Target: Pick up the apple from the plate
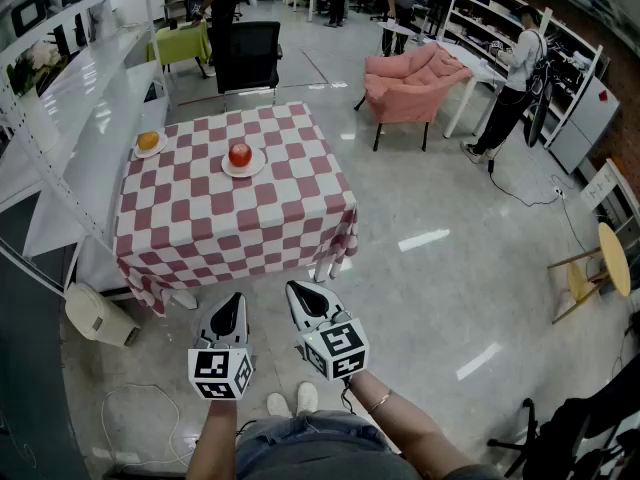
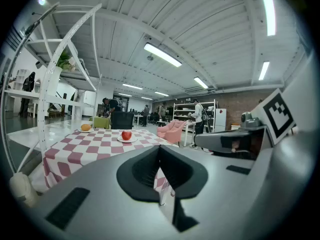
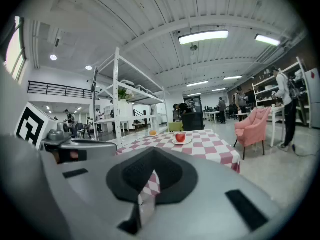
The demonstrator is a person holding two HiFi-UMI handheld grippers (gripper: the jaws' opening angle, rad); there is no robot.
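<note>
The apple (image 1: 240,154) sits on a small plate (image 1: 228,168) toward the far side of the checked table (image 1: 230,238), well apart from both tools. The left gripper (image 1: 236,298) and right gripper (image 1: 296,290) hang over the floor with jaws closed and nothing in them. If either arrives closed, it will likely knock the round apple off its plate. A low approach may drag the cloth. The orange (image 1: 148,141) nearby could be taken by mistake.
</note>
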